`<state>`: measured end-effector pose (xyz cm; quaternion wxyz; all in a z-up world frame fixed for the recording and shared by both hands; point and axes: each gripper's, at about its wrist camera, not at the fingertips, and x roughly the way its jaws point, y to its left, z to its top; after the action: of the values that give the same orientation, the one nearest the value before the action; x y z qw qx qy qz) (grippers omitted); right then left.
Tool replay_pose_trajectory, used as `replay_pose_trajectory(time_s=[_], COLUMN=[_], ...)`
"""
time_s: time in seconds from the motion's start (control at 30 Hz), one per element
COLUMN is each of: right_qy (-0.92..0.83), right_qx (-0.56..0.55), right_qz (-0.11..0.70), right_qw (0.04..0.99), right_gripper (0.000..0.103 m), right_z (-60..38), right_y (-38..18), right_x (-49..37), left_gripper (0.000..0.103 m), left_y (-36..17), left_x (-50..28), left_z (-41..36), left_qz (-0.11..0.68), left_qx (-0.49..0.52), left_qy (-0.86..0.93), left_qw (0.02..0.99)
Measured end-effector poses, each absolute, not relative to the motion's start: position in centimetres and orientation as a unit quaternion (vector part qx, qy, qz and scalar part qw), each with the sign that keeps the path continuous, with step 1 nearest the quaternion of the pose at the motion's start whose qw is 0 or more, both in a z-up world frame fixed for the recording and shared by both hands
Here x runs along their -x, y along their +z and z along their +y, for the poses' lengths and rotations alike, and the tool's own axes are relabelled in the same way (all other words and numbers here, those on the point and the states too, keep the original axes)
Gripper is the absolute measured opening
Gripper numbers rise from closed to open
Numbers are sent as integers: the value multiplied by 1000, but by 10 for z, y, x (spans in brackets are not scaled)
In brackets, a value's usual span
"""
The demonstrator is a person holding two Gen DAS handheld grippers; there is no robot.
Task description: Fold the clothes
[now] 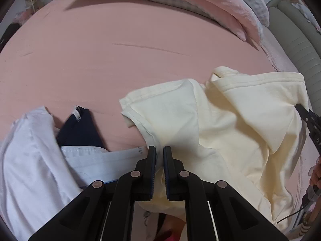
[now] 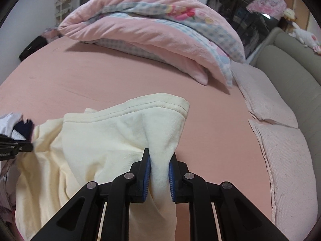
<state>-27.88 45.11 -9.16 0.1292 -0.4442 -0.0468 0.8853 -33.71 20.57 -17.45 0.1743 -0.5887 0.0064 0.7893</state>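
Cream cotton T-shirt (image 1: 230,124), crumpled, is lying on the pink bed sheet (image 1: 100,60) near the bed's front edge, long axis running left to right. Left gripper (image 1: 159,156) is pinching its left part, jaws clamped on cloth; right gripper (image 2: 159,164) is clamping a bunched fold below the stitched hem (image 2: 152,104). Judged step: spreading it flat; next move calls for pulling apart evenly. White and navy garments (image 1: 60,140) are lying beside it.

2 wrist cams, close, fwd over bed (image 2: 120,74), sharing shirt (image 1: 230,124).
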Motion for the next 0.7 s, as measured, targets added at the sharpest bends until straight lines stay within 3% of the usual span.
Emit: replay_pose_trajectory(time_s=[0.37,0.57,0.63,0.7], right_qy=[866,855,850,847], right_qx=[468,479,485,491], right_qz=[-69,-64,-55,-43], right_qw=[163,190,199,201], right_gripper=[14,14,14,14], right_z=[483,506,516,524], right_y=[-96,-98,-103,-107], right_x=[293,298,296,293], left_gripper=[6,11,28,72], left_y=[-160,-184,-189,-193], left_x=[373,373,369,372], left_z=[212,207,203,203], left_qz=[5,-18,-30,-49], left_qx=[584,627,632,635], left_qy=[795,763,759,755], left_qw=[166,158,155,154])
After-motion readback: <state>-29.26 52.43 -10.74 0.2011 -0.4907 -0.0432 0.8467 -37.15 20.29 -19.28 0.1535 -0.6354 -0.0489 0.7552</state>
